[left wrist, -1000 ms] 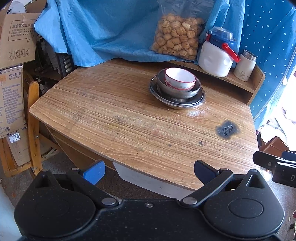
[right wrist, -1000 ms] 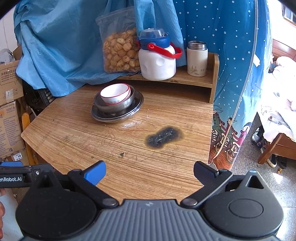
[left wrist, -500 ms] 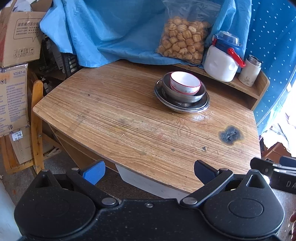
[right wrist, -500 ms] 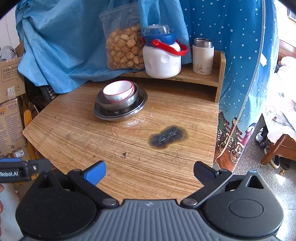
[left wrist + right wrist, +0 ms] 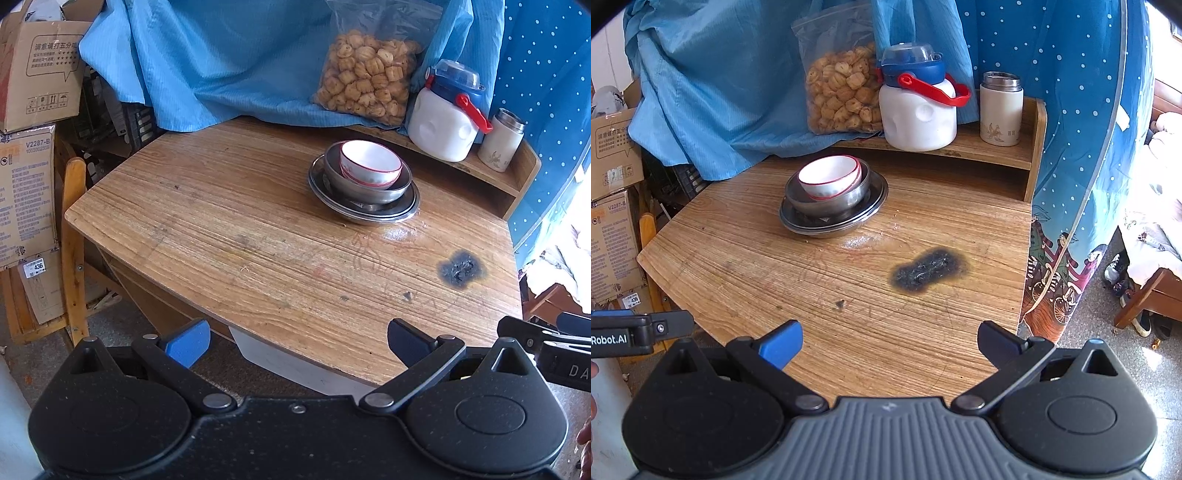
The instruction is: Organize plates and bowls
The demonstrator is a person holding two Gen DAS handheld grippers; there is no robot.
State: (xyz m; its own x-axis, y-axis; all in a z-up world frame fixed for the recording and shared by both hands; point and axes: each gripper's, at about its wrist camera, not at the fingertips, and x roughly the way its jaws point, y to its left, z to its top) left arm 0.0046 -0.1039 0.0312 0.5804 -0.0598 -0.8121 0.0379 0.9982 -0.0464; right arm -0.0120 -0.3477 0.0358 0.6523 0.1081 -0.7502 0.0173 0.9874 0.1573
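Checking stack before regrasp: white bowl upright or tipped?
Tilted: the white bowl leans inside the steel bowl, rim raised on one side, opening still facing up.

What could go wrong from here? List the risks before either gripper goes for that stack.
1. The white bowl sits tilted inside the steel bowl; a nudge may rock it out.
2. The steel plates look thin-rimmed and nested, so the open right gripper might slip or lift several together.
3. The stack stands just before the shelf; a lift could bump it.

Steel plates (image 5: 833,221): count unclear, bowls cover most. Cardboard boxes (image 5: 27,177) cut off at left edge; print too small to read.
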